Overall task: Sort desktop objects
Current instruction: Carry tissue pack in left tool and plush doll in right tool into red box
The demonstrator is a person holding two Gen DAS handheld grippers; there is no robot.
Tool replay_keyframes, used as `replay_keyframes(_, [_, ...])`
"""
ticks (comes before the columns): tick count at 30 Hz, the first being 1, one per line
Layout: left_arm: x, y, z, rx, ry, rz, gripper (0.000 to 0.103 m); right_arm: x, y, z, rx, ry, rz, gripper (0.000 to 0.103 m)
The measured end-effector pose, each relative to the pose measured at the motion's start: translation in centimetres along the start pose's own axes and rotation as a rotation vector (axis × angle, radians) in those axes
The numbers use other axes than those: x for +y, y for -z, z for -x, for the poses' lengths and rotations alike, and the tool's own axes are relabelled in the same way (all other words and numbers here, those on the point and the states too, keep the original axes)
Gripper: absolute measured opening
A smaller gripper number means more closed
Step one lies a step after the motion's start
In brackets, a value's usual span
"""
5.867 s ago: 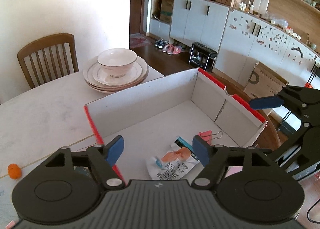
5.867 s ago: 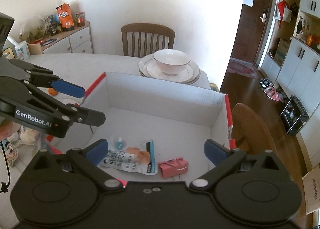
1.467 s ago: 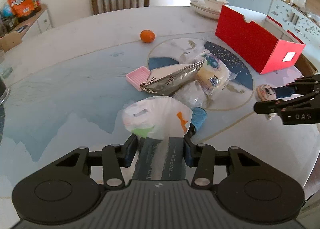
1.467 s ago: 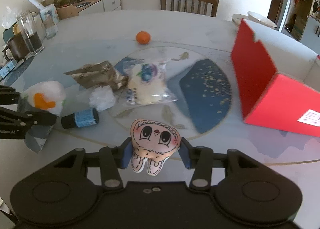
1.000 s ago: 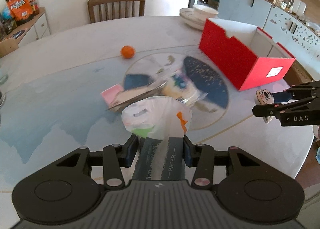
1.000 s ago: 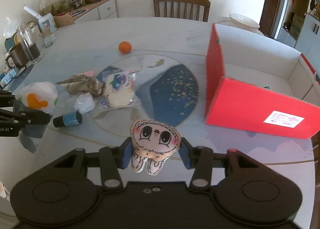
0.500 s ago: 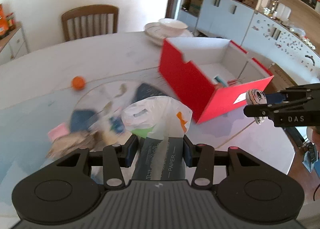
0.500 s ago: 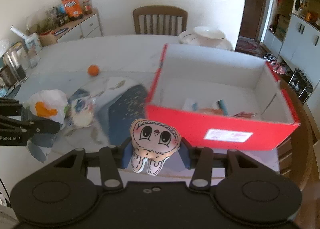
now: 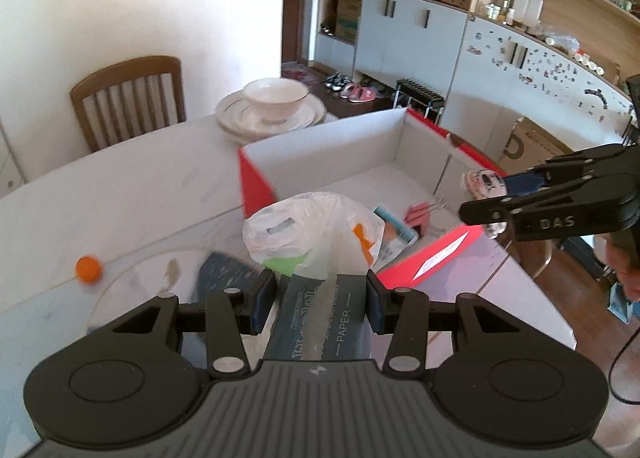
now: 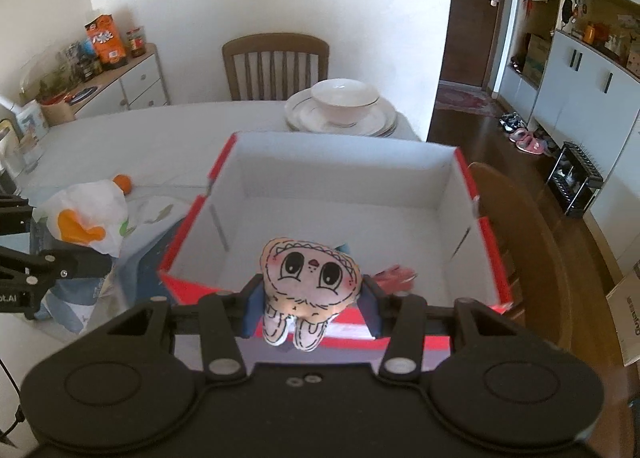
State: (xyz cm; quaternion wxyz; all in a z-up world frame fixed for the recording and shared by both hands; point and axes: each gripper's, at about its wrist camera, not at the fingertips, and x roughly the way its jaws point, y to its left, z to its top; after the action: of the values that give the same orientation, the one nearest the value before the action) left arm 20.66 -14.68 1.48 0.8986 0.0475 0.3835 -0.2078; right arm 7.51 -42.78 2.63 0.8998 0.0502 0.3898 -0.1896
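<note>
Red box [image 10: 494, 258] sits dead ahead at 12 o'clock from both grippers, open top up, with a packet and pink clip already inside. Right gripper [image 10: 310, 304] is clamped on the little plush toy [image 10: 310, 278] right at the near wall, so it looks closer. Left gripper [image 9: 320, 300] is squeezing a tissue pack [image 9: 324, 322] back at the box's 7 o'clock corner.

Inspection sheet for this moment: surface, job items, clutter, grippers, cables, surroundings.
Surface: pale round table.
Job's things: red box, open, with a packet and pink clip inside.
Clutter: orange fruit; bowl on stacked plates.
Grippers: left gripper shut on tissue pack; right gripper shut on plush toy.
Cables: black cable, at the right edge.
Surroundings: wooden chair, cabinets, shelves.
</note>
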Motion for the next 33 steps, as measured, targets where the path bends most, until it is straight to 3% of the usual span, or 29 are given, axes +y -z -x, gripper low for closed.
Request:
replay_keyframes(7, [-1.9,-3.6,-2.9,0.022,0.035,-0.002,0.045,-2.3,-1.4,-1.4,-0.011,0.028,-0.012,0.048])
replay_keyframes(21, [-3.2,-8.8,-10.3,0.106,0.014,-0.041,0.045,-5.5,-3.5,-5.9,0.044,0.041,-0.008,0.048])
replay_keyframes(33, [-3.2,-10.6,-16.9,0.21,-0.01,-0.127,0.045,-6.8,-5.7,-11.9,0.12,0.071,0.0,0.048])
